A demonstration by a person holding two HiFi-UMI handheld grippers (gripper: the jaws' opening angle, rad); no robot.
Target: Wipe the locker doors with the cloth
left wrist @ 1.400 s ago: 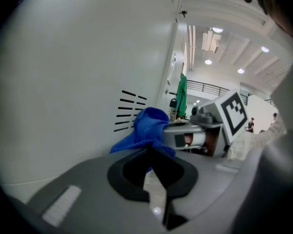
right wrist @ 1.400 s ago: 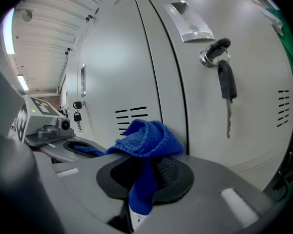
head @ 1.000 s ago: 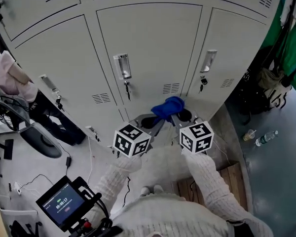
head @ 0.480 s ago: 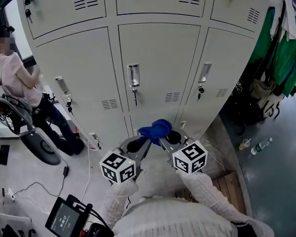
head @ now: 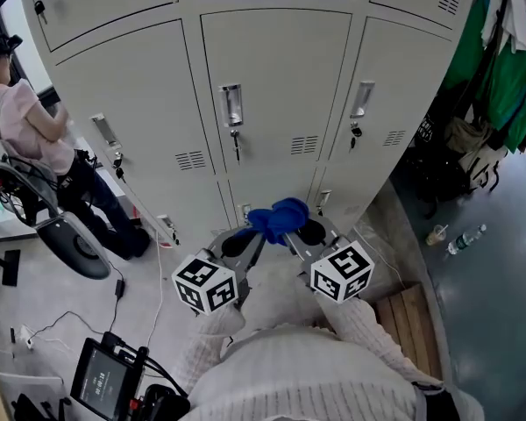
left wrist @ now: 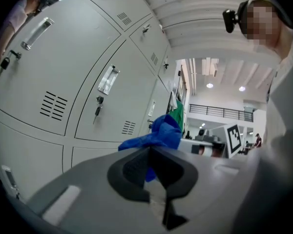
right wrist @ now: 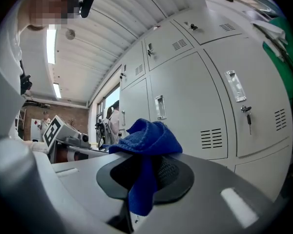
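A bunched blue cloth (head: pixel 277 219) is held up in front of the grey locker doors (head: pixel 272 77), below the middle door's handle (head: pixel 231 104) and key. My left gripper (head: pixel 245 240) and right gripper (head: pixel 296 233) meet under it, both shut on the cloth. In the left gripper view the cloth (left wrist: pixel 160 133) bulges above the closed jaws of the left gripper (left wrist: pixel 150 154), with a strip caught between them. The cloth (right wrist: pixel 147 136) drapes over the right gripper (right wrist: pixel 145 164) and hangs down between its jaws. Whether the cloth touches a door I cannot tell.
A seated person (head: pixel 19 123) and a chair (head: pixel 66 239) are at the left by the lockers. Green clothing (head: pixel 508 68) hangs at the right, with bottles (head: pixel 460 239) on the floor below. A wooden pallet (head: pixel 409 312) and a screen device (head: pixel 103 381) lie near my feet.
Both grippers have kept hold of the cloth and stayed together. The cloth now sits lower against the lockers than a second ago, and the head view has swung.
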